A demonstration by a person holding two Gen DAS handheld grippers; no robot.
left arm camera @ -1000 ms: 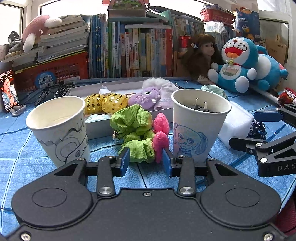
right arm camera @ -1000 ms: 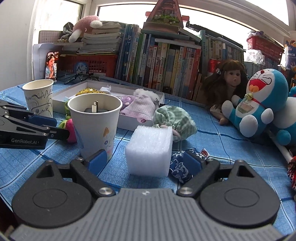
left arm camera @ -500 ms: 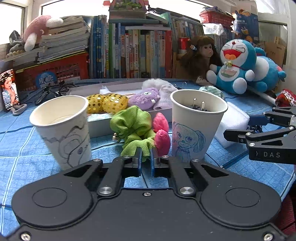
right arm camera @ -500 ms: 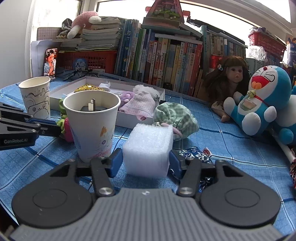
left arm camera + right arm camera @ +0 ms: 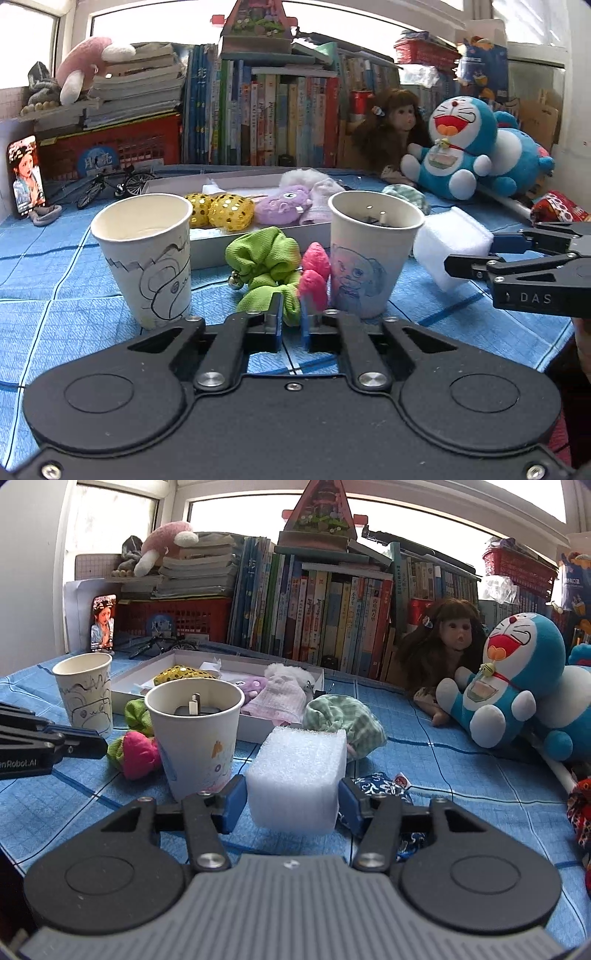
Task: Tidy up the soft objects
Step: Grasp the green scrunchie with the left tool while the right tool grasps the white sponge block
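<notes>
My left gripper (image 5: 291,321) is shut on the near end of a green cloth scrunchie (image 5: 266,259), which lies on the blue mat next to a pink plush piece (image 5: 314,273). My right gripper (image 5: 291,801) is shut on a white foam block (image 5: 297,775), its blue pads pressed against both sides; the block also shows in the left wrist view (image 5: 448,243). A white tray (image 5: 236,242) behind holds gold sequin balls (image 5: 229,210), a purple plush (image 5: 282,208) and a pink knit piece (image 5: 279,698).
Two paper cups stand on the mat: a left one (image 5: 146,254), and one (image 5: 369,254) holding a dark plug. A green checked cloth (image 5: 341,720) and a blue patterned pouch (image 5: 380,786) lie near the foam. A doll (image 5: 443,646), a Doraemon plush (image 5: 517,679) and books (image 5: 314,620) stand behind.
My left gripper closed from open onto the green scrunchie's end. My right gripper closed from wide open onto the white foam block and moved nearer to it.
</notes>
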